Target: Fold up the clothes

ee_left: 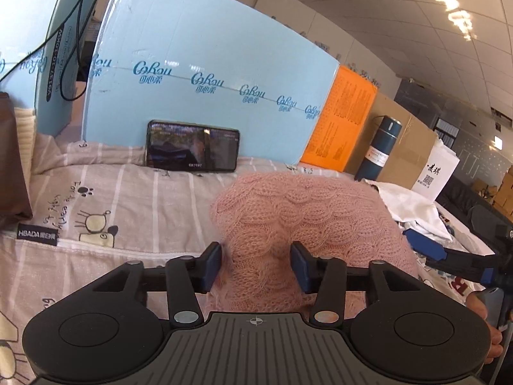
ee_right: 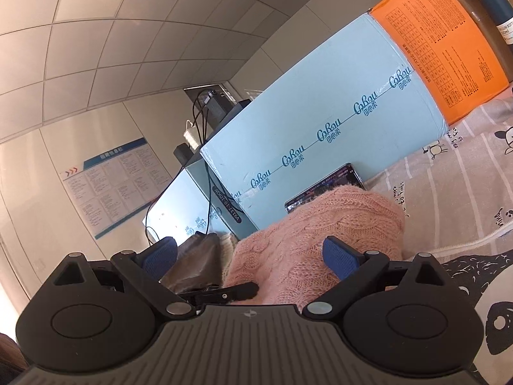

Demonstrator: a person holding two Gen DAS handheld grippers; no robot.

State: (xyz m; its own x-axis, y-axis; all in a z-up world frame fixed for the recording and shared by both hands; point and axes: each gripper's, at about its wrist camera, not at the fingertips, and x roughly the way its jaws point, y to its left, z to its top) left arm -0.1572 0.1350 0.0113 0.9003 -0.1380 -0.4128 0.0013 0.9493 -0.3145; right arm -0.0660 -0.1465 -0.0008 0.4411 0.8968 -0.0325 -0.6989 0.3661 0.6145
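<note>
A pink cable-knit sweater (ee_left: 298,218) lies bunched on a striped cartoon-print sheet (ee_left: 134,199). My left gripper (ee_left: 256,264) is open, its blue pads (ee_left: 213,264) on either side of the sweater's near edge, the knit between the jaws. In the right wrist view the same sweater (ee_right: 307,240) fills the space between the open jaws of my right gripper (ee_right: 253,258). The right gripper also shows at the right edge of the left wrist view (ee_left: 426,247).
A phone (ee_left: 192,146) leans against a large light-blue carton (ee_left: 205,64) at the back. An orange box (ee_left: 343,122), a dark blue flask (ee_left: 378,147) and brown cartons stand to the right. White clothes (ee_left: 413,205) lie at right. A brown bag (ee_right: 195,260) sits left.
</note>
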